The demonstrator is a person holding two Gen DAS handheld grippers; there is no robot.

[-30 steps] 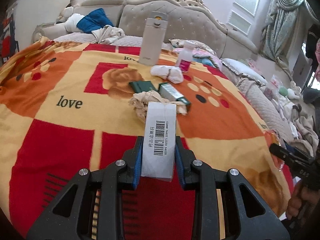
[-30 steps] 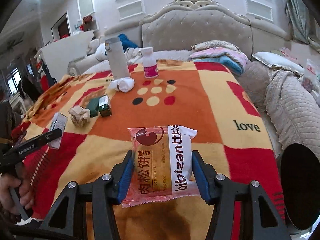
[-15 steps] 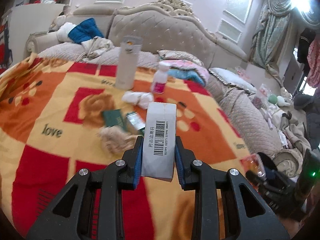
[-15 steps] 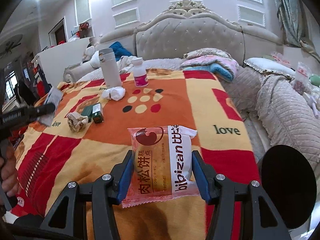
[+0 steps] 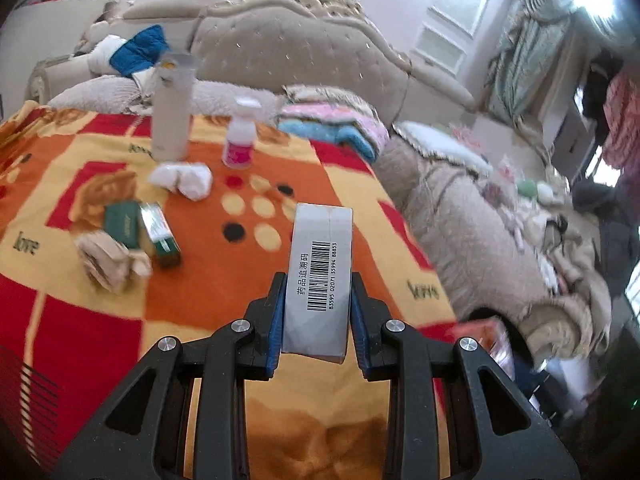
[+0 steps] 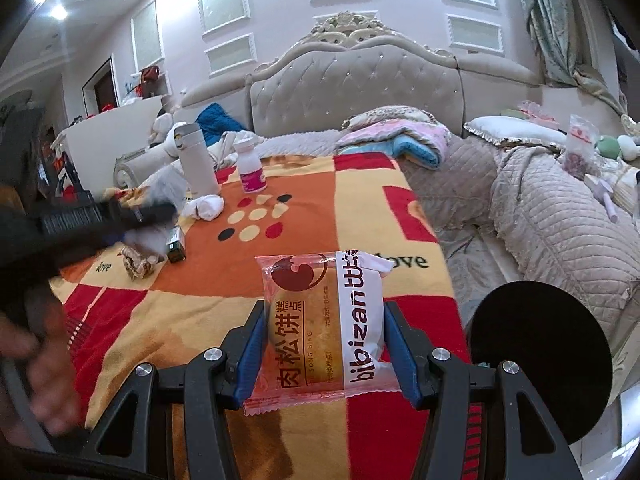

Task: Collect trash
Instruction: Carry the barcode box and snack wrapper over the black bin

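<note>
Trash in my left wrist view is a white barcode box (image 5: 318, 280), clamped upright between the blue pads of my left claw (image 5: 316, 316) and sticking out well past the fingertips. Beyond the box, on the patterned blanket (image 5: 248, 280) covering the bed, I see a crumpled beige paper wad (image 5: 112, 264) to its left, touching a green carton (image 5: 160, 234) and a dark green box (image 5: 122, 224). Farther beyond lie a white tissue wad (image 5: 182, 178), a pink-labelled bottle (image 5: 240, 140) and a tall white flask (image 5: 172, 108).

From my right wrist view, my right claw (image 6: 324, 344) is closed on a pink snack packet (image 6: 324, 328), which stands between the pads with its top edge rising beyond them. Left of the packet I can see the left claw (image 6: 120, 216), blurred, crossing above the blanket (image 6: 360, 208). Just right of the packet sits a round black bin opening (image 6: 540, 356), beside the bed edge.
</note>
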